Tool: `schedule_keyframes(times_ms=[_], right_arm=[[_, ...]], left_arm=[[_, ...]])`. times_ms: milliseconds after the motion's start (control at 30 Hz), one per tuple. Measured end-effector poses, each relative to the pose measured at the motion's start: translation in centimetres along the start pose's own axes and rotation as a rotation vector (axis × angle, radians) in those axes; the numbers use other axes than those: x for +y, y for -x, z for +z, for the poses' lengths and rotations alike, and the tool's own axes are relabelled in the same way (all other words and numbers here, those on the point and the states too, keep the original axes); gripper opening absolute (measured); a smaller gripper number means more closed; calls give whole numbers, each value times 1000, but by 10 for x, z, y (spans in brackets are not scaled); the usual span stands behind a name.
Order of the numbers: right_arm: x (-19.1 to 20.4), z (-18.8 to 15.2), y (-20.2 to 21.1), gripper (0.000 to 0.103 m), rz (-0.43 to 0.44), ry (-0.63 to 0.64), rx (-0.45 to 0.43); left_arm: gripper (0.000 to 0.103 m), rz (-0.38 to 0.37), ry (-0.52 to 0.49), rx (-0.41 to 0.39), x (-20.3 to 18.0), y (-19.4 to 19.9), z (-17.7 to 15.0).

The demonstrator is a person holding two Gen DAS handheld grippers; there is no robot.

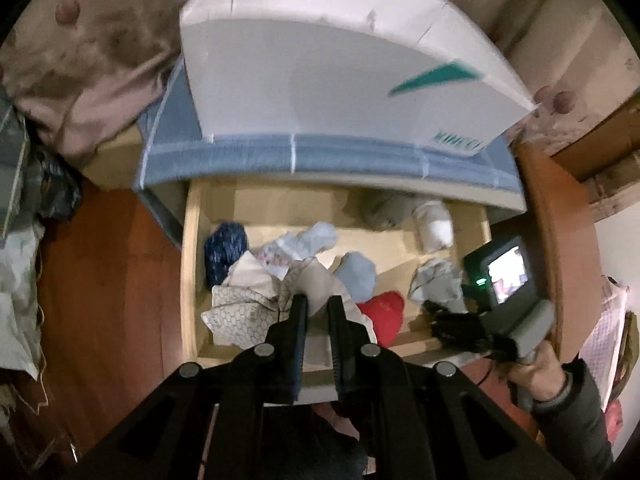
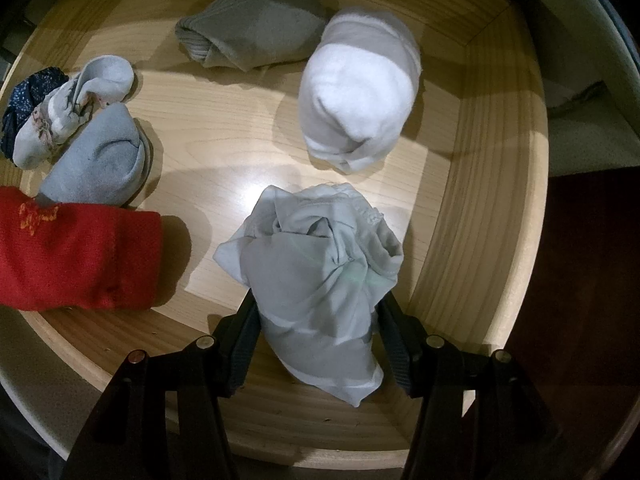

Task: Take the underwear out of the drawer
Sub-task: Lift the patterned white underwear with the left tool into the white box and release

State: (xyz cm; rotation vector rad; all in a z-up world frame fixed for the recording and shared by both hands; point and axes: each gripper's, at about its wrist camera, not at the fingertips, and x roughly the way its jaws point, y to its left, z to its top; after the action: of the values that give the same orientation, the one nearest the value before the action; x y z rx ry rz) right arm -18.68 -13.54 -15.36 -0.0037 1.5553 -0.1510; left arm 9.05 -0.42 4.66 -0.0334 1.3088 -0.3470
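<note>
Beige underwear (image 1: 316, 280) in left tool (image 1: 318, 304)

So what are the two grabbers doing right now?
Left gripper: shut on the beige patterned underwear.
Right gripper: closed around the pale grey underwear bundle in the drawer.

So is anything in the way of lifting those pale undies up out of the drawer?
Nothing visible blocks them. The right gripper straddles the pale rolled underwear, with open space above it. The white roll and red roll lie apart on the drawer floor.
</note>
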Motion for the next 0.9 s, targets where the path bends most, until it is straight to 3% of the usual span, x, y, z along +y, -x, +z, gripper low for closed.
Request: schedule_keyframes(times_ms=[200,500,667,900], right_arm=[[1,0,0,54,0,1,0],[1,1,0,54,-1,1,0],[0,1,0,54,-2,-1,1],[-1,1,0,54,-3,0,2]], left_arm=[[11,-11,-40,-107,-10,58,16],[11,14,-76,-299,-17,140,72],[11,52,-104,-335,-22,145,108],[11,75,-163,-352,-34,112,150]])
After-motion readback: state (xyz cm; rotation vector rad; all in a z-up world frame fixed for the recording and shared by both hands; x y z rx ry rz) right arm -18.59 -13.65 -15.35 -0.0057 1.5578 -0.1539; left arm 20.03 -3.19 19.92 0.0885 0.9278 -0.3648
